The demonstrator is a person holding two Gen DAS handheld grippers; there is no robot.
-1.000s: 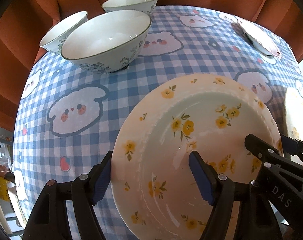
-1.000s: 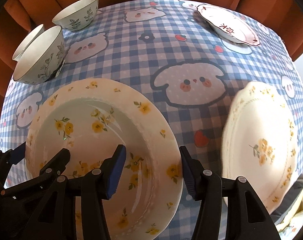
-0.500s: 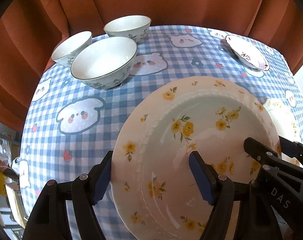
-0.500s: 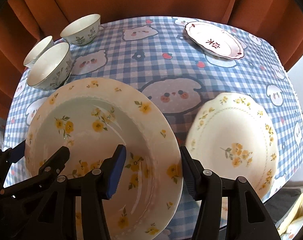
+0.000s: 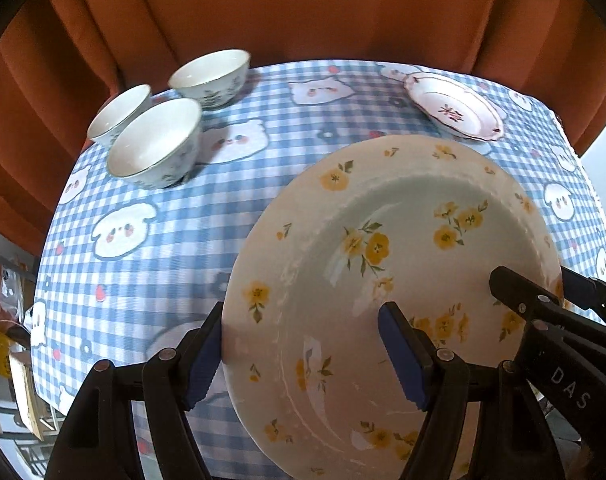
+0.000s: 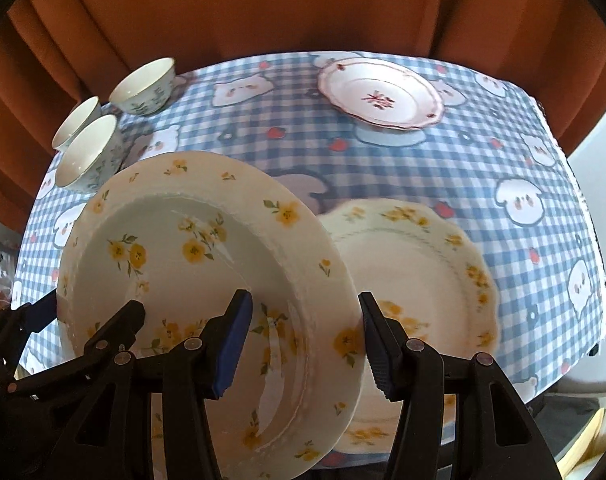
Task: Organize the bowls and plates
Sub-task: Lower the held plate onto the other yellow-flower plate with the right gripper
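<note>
We hold the yellow-flower plate point(image 6: 207, 280) clear of the checked tablecloth point(image 5: 175, 264), one set of tongs on each side. The left gripper point(image 5: 303, 354) is clamped across the plate's rim at roughly 7 o'clock in the left wrist view; the right gripper point(image 6: 303, 344) is clamped across the opposite rim, at about 5 o'clock in the right wrist view. In each, one blue pad sits inside the well and the other outside the rim.

Where the rest stands: the scalloped yellow plate point(image 6: 415, 276) lies on the cloth at 3 o'clock from the held one, partly hidden under its edge. The red-pattern plate point(image 6: 379, 94) sits at 12 to 1 o'clock at the far side. Three bowls point(image 5: 155, 140) cluster at 10 o'clock.

Risks, as we judge them:
- Glazed rim, narrow pads. If the two hands drift apart or twist unequally, the plate could pivot and slide out (the grip is on the lip only).
- The plate looks tilted. Lowered onto the scalloped plate at this angle, its low edge would strike first; chipping, or shoving the lower plate toward the near table edge.
- Releasing one side early would leave the whole weight on one lip grip.
- A leftward swing could clip the nearest bowl.
</note>
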